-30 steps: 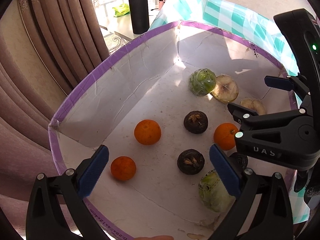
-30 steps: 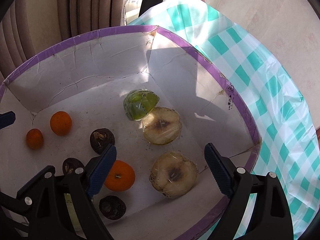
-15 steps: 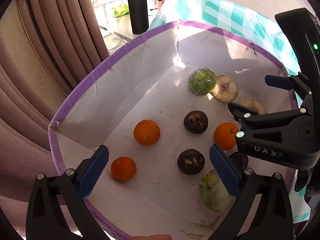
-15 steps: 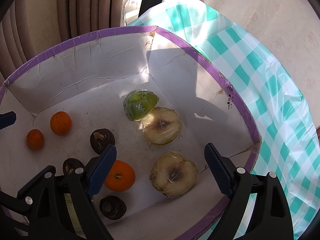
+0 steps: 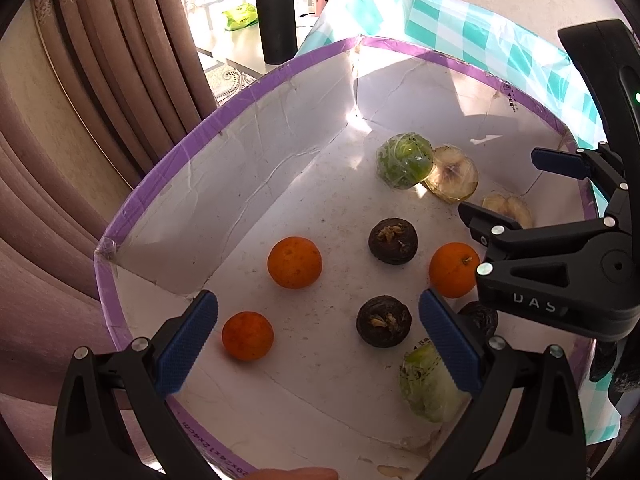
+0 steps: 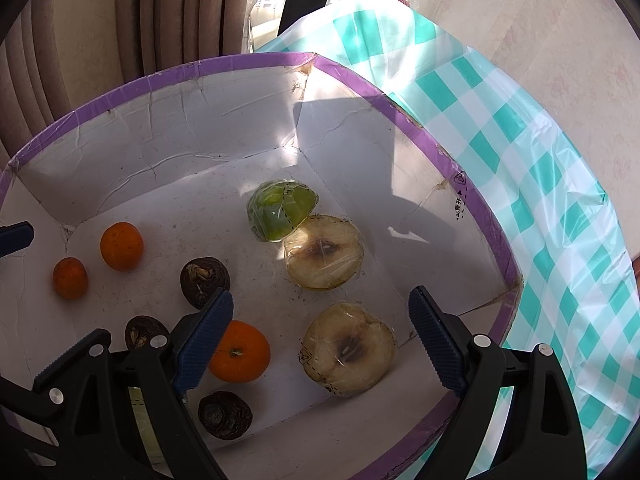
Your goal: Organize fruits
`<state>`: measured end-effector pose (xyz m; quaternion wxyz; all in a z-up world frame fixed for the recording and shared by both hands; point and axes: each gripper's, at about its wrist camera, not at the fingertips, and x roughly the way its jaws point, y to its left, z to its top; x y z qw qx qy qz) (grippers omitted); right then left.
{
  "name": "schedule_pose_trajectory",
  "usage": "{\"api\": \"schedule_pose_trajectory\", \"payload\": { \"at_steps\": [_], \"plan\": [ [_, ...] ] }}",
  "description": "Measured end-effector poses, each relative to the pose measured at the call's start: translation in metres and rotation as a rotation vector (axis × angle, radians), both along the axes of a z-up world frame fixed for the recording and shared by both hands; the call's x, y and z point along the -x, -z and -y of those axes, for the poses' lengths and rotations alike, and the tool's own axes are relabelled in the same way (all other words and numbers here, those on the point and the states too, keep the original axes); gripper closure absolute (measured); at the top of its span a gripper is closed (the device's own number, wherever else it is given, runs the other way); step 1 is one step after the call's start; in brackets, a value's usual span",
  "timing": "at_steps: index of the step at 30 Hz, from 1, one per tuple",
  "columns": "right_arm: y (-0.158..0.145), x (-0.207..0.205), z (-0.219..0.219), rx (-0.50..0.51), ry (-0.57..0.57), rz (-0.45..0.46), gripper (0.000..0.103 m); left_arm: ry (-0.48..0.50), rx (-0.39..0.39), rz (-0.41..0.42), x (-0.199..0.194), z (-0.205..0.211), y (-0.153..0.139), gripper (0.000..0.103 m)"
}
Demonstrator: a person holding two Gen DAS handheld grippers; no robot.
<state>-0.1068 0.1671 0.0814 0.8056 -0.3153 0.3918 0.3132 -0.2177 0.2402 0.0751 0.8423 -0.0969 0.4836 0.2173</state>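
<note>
A white box with a purple rim (image 5: 240,96) holds fruit. In the left wrist view I see three oranges (image 5: 294,262) (image 5: 247,335) (image 5: 454,269), dark round fruits (image 5: 393,241) (image 5: 383,321), two wrapped green halves (image 5: 404,160) (image 5: 430,384) and wrapped pale halves (image 5: 452,174). My left gripper (image 5: 318,346) is open and empty above the box's near part. My right gripper (image 6: 320,340) is open and empty above a wrapped pale half (image 6: 347,348), beside an orange (image 6: 239,351). The right gripper's body (image 5: 560,272) shows at the right of the left wrist view.
The box (image 6: 472,200) sits on a teal-and-white checked cloth (image 6: 540,184). Brown curtains (image 5: 80,120) hang to the left. A black bottle (image 5: 276,8) stands on a far table by the window.
Both grippers stay open over the box. The left view has shifted only slightly; no fruit has moved.
</note>
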Motion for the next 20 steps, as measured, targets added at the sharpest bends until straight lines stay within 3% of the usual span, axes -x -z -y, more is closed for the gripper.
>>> {"api": "schedule_pose_trajectory", "payload": {
  "at_steps": [7, 10, 14, 17, 20],
  "plan": [
    [0.0, 0.0, 0.0, -0.003, 0.001, 0.0, 0.017, -0.003, -0.012, -0.009, 0.0, 0.001, 0.0, 0.002],
    [-0.001, -0.001, 0.0, -0.014, 0.003, 0.0, 0.017, -0.043, -0.071, 0.018, 0.005, 0.0, -0.002, 0.002],
    [-0.003, 0.0, 0.001, -0.042, 0.003, 0.009, 0.017, -0.049, -0.115, -0.016, 0.001, 0.002, -0.004, 0.002],
    [-0.017, 0.003, 0.01, -0.104, 0.013, 0.065, 0.017, -0.092, -0.194, -0.035, 0.004, 0.01, -0.015, 0.002],
    [-0.062, 0.004, 0.049, -0.308, 0.1, 0.155, 0.017, -0.119, -0.225, 0.067, 0.013, 0.025, -0.05, 0.002]
  ]
}}
